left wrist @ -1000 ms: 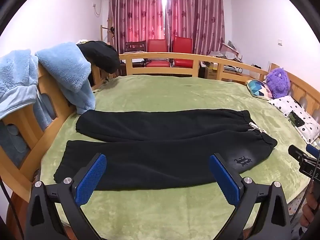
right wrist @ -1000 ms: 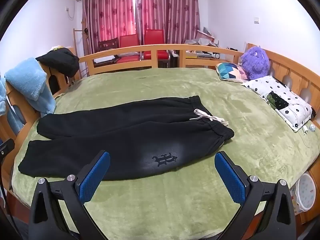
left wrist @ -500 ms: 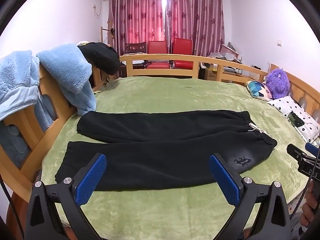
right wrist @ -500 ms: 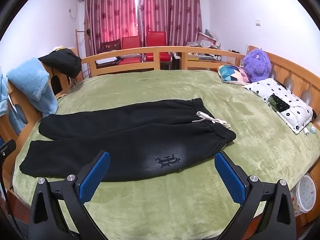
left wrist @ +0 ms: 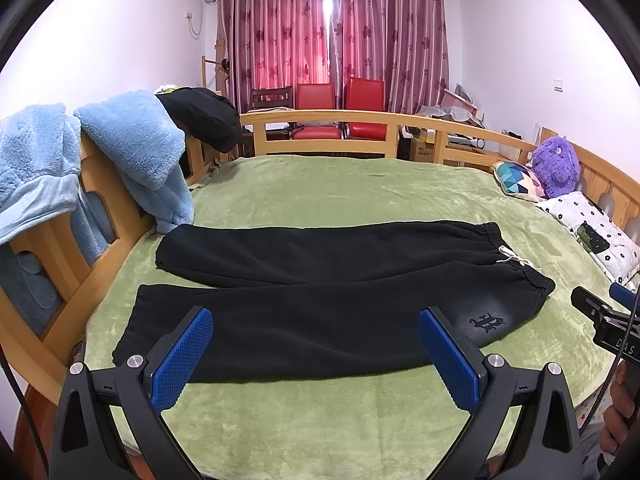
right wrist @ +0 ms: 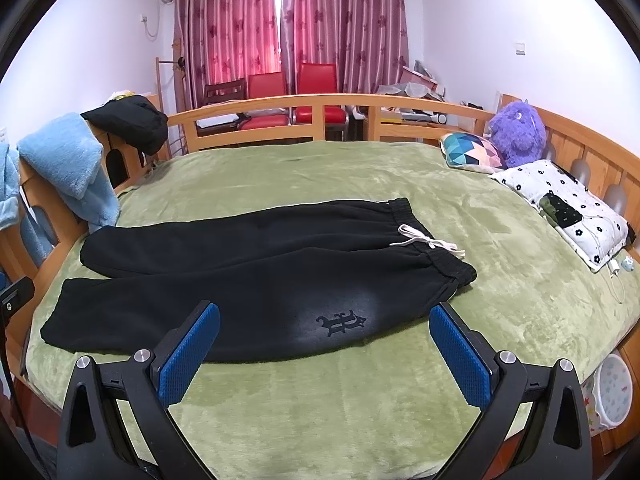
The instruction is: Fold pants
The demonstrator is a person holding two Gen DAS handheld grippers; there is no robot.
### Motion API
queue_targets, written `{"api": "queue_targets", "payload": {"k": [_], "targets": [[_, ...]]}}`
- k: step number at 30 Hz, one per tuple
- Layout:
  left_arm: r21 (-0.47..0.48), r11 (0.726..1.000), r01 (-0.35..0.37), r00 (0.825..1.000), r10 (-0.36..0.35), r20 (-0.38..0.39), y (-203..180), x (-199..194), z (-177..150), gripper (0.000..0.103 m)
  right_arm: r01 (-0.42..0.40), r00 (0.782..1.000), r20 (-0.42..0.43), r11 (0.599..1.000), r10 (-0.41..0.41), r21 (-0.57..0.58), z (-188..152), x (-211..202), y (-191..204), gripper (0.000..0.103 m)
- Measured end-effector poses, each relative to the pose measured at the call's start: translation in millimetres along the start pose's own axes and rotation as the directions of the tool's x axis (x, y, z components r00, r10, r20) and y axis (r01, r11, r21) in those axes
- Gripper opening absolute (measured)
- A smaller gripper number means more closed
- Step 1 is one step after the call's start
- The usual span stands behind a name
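- Two grippers, both spread wide and gripping nothing: left gripper (left wrist: 316,346) and right gripper (right wrist: 325,342), each hovering at the near edge of the pants (left wrist: 320,300), clear of the cloth.
- Laid flat across the green blanket (right wrist: 360,408), legs side by side and slightly splayed, cuffs toward the blue fleece robe (left wrist: 132,152), waistband (right wrist: 436,248) toward the patterned pillow (right wrist: 564,208).
- Spread out smooth, probably so that one leg can go over the other in a clean first fold.
- Printed emblem (right wrist: 340,322) on the near leg, just short of the waistband; white drawstring (right wrist: 428,242) loose on top of the waistband.
- Held apart along the near leg, left nearer the cuffs and right nearer the waistband, likely to take both ends at once and keep the fold even.
- No fold made yet; task judged to be at its very start.
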State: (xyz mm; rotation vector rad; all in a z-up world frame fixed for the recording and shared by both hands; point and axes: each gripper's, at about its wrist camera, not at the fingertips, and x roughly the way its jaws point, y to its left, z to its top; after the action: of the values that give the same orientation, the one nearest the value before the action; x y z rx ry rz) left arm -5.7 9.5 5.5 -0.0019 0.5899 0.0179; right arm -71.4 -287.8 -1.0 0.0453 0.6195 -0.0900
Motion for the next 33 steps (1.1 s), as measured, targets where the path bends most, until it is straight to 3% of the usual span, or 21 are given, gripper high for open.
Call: {"api": "queue_targets", "payload": {"k": [33], "targets": [[0.001, 1.000, -0.001, 1.000, 0.001, 0.010, 2, -5, 2, 0.103, -0.005, 1.000, 0.012, 1.000, 0.005, -0.017, -2, -4, 9, 0.103]]}}
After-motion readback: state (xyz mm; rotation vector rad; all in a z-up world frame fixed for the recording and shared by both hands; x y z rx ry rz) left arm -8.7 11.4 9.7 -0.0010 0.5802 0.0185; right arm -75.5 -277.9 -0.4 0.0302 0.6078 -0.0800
